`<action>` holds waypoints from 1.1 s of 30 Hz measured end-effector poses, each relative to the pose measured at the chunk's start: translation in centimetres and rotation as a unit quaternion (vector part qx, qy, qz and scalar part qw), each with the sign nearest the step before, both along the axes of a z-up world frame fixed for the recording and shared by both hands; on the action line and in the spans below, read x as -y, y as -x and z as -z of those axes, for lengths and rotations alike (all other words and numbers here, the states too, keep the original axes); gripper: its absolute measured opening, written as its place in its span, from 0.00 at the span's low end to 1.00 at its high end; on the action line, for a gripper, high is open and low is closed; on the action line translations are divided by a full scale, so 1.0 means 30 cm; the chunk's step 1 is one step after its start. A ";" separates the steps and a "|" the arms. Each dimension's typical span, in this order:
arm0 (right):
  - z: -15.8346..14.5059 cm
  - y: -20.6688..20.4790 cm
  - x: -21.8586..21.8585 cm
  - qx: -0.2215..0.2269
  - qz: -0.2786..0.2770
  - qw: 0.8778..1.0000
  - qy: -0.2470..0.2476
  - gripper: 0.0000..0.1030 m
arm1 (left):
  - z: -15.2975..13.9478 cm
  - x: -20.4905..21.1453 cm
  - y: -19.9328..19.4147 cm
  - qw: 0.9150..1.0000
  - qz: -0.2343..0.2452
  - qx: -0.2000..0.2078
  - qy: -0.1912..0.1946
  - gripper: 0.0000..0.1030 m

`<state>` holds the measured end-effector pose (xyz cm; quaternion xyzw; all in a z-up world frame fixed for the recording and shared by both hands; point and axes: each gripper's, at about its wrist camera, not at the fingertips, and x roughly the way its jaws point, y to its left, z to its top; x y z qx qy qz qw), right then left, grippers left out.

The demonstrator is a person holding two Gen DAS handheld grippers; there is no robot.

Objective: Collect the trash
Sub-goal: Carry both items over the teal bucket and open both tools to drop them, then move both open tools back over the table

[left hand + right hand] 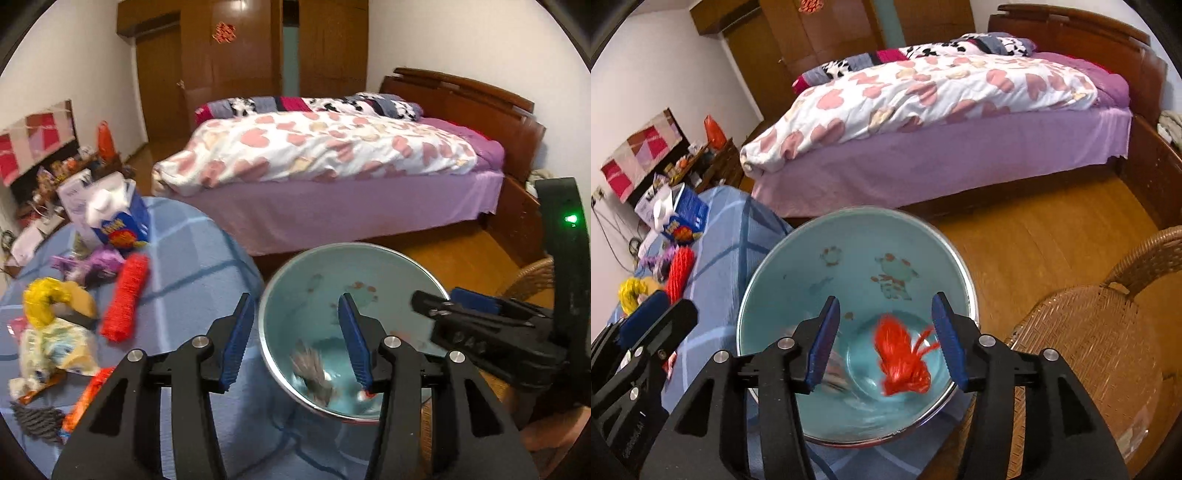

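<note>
The blue checked table (192,266) lay to the left of both tools, the enamel basin (857,236) directly beneath them. Both stood released over the basin: the right gripper (886,339) above a red mesh wad (905,362), the left gripper (299,343) above a grey, blurred scrap (314,373), possibly netting. Neither touched its piece. Remaining trash lay ahead and left of the left gripper; the red netting roll (125,295) ran lengthwise away from it, beside the yellow netting (46,299). The left hand looked nearer.
</note>
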<state>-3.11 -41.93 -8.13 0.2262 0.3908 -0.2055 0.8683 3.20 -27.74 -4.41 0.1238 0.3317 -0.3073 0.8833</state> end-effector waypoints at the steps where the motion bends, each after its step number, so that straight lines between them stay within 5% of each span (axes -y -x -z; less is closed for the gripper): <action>1: -0.010 0.005 -0.004 0.005 0.003 1.000 0.003 0.51 | -0.010 -0.007 0.001 1.000 -0.004 0.004 -0.002 0.47; 15: -0.130 0.030 -0.121 0.061 0.002 0.997 0.051 0.56 | -0.092 -0.192 0.016 0.996 -0.070 0.051 -0.008 0.64; 33: -0.133 -0.041 -0.435 0.082 -0.070 0.990 0.089 0.64 | -0.054 -0.561 -0.043 0.986 -0.165 0.031 -0.002 0.69</action>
